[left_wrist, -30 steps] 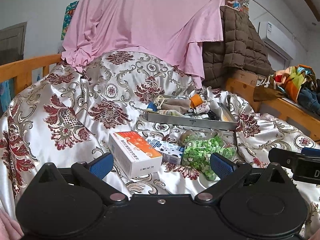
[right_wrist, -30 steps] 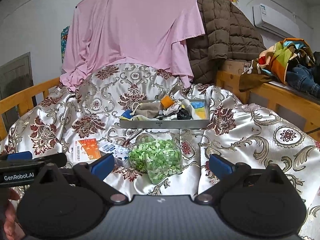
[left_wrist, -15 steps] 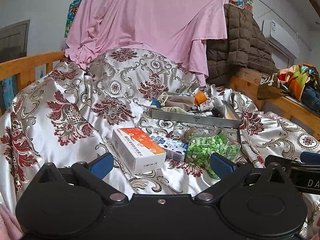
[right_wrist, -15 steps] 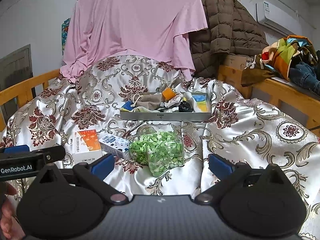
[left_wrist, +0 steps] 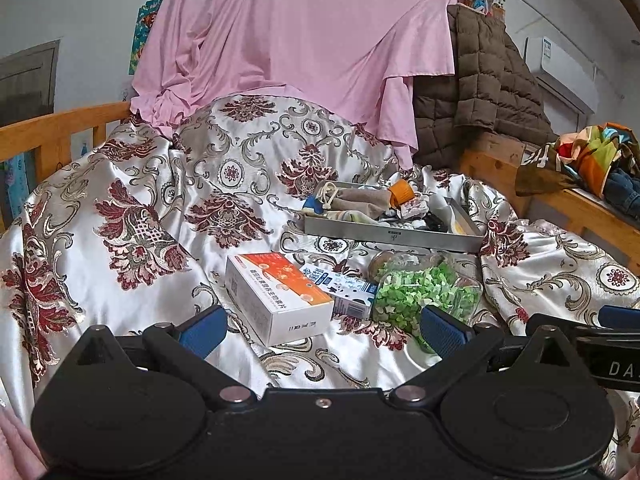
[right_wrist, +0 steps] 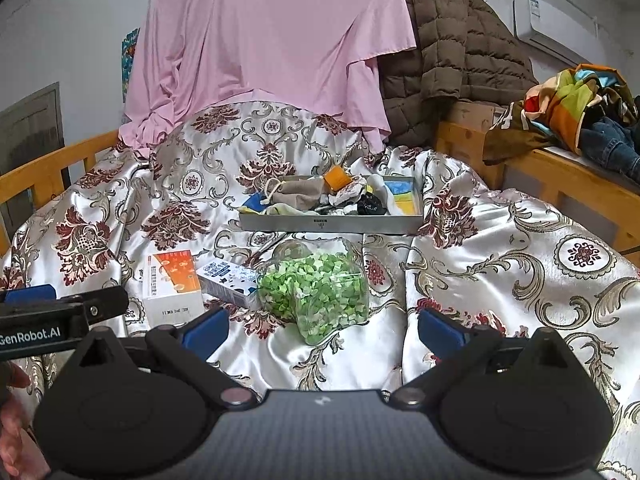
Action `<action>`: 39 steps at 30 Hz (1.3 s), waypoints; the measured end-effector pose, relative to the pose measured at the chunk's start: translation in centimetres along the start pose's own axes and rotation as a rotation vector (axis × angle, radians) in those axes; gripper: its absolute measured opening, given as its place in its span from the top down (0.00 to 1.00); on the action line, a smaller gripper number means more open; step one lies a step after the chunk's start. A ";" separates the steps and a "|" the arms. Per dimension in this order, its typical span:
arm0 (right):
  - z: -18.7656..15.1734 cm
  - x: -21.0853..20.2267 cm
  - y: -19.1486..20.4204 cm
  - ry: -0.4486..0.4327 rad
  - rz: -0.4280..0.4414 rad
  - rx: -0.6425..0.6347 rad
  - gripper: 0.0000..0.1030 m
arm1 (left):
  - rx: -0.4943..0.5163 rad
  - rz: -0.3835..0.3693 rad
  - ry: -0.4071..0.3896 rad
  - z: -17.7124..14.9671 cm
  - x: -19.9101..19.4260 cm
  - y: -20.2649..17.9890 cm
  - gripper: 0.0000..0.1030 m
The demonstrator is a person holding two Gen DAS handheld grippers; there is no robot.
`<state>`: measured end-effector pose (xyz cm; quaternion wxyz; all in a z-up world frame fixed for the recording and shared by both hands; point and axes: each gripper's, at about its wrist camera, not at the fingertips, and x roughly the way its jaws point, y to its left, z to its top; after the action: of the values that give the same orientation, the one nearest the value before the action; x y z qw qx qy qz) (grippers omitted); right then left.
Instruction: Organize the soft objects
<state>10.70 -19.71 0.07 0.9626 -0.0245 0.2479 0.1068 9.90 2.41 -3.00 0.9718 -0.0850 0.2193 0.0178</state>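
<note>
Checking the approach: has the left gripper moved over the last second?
Yes. The left gripper has advanced toward the orange box, which sits lower and nearer its fingers.

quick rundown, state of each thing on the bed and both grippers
left gripper: open, empty, above the bedspread
right gripper: open, empty
orange and white box: closed, lying flat
blue and white carton: lying on its side
clear jar of green bits: full, tipped on its side
grey tray: flat, holding small soft items
</note>
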 end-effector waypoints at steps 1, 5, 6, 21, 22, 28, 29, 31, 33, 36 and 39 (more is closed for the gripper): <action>0.0 0.0 -0.1 0.002 0.000 0.000 0.00 | 0.001 0.001 0.002 -0.1 0.0 0.1 0.01; 0.0 0.2 -0.1 0.010 -0.002 0.001 0.00 | 0.008 0.010 0.013 -0.3 0.1 0.2 0.01; 0.0 0.2 -0.1 0.011 -0.003 0.001 0.00 | 0.010 0.012 0.015 -0.3 0.1 0.1 0.01; 0.0 0.2 -0.2 0.012 -0.003 0.002 0.00 | 0.013 0.014 0.021 -0.3 0.2 0.0 0.01; 0.0 0.2 -0.2 0.012 -0.003 0.002 0.00 | 0.013 0.011 0.022 -0.3 0.2 0.0 0.01; 0.0 0.2 -0.2 0.012 -0.003 0.002 0.00 | 0.012 0.004 0.030 -0.4 0.2 0.0 0.01; 0.0 0.2 -0.2 0.012 -0.003 0.002 0.00 | 0.013 0.004 0.030 -0.4 0.2 0.0 0.01; 0.0 0.1 -0.2 0.011 -0.004 0.002 0.00 | 0.013 0.004 0.030 -0.4 0.2 0.0 0.01; 0.0 0.2 -0.2 0.011 -0.003 0.002 0.00 | 0.014 0.003 0.035 -0.4 0.2 0.0 0.01; 0.0 0.2 -0.2 0.012 -0.003 0.002 0.00 | 0.029 0.000 0.049 -0.5 0.3 -0.3 0.01; 0.0 0.1 -0.2 0.012 -0.003 0.002 0.00 | 0.042 0.005 0.045 -0.6 0.2 -0.5 0.01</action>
<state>10.85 -19.86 -0.02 0.9613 -0.0245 0.2536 0.1047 9.84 1.81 -3.48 0.9681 -0.0646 0.2415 0.0138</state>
